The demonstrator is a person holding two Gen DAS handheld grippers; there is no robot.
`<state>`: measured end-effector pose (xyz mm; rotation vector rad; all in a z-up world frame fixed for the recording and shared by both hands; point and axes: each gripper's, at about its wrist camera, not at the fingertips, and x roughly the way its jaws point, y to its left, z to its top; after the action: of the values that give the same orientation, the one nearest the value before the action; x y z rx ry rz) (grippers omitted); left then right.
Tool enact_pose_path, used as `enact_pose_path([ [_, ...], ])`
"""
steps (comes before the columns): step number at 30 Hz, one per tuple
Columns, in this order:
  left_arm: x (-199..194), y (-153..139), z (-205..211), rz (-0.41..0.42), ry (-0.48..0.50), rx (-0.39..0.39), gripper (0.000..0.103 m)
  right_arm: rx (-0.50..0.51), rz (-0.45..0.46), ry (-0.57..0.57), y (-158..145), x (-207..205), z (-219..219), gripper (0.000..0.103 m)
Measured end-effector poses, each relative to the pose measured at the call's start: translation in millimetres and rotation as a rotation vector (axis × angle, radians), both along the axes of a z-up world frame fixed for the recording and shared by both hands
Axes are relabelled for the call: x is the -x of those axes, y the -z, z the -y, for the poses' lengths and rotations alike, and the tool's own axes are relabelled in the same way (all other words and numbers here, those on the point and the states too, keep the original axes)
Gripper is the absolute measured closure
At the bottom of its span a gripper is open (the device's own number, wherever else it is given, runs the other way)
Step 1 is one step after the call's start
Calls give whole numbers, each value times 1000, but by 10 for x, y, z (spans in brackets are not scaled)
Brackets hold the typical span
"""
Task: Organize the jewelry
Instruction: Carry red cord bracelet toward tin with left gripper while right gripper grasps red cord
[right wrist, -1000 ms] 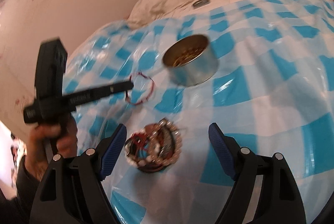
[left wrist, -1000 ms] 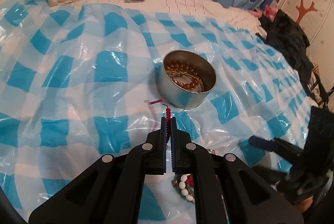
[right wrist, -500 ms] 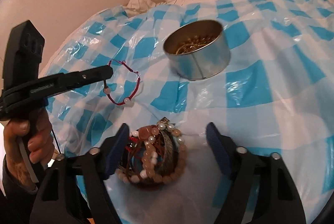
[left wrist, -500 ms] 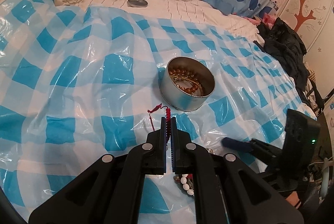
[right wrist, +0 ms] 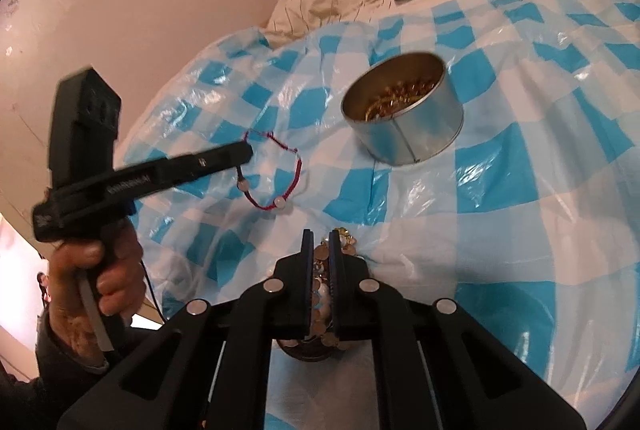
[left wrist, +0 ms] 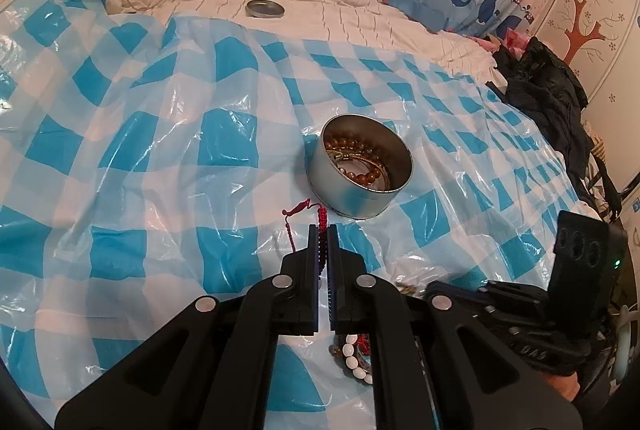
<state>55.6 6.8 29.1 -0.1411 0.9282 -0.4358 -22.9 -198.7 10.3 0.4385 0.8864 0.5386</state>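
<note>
Beads and chains in the jewelry pile [right wrist: 325,294] are mostly hidden by the right gripper [right wrist: 321,242], whose black arms cover the heap so that only a strip of pale discs and gold links shows in the narrow gap between its jaws; those jaws are closing on that tangle, and the pads already press on it from both sides. In the left wrist view the same pile is cut off by the left gripper [left wrist: 322,230], with just a few white oval beads and brown ones visible under its arm. The left gripper is clamped tight on a red cord bracelet [right wrist: 280,169], a thin braided loop strung with two small pale beads, which hangs from the tips above the sheet and well apart from the pile. A hand [right wrist: 92,286] grips that tool's handle; the sleeve below it runs out of frame. Beyond both tools stands a round tin [left wrist: 359,171], open, smooth dull metal with a seam down its side, holding amber-brown beads and a gold chain whose exact shape is hard to make out. Its flat lid [left wrist: 265,8] lies far back on rumpled cream bedding. Everything rests on a glossy, crinkled plastic sheet [left wrist: 152,157] in blue and white checks.
</note>
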Motion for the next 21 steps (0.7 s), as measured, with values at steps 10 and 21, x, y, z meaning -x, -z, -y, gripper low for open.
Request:
enact_pose_path([
  [10,4,-41,-6,5,11,38,100,-130,86,46,-238,83,249,95],
  [21,20,-55,67,8,26,61,100,-197,125,58,-324,101,346,95],
])
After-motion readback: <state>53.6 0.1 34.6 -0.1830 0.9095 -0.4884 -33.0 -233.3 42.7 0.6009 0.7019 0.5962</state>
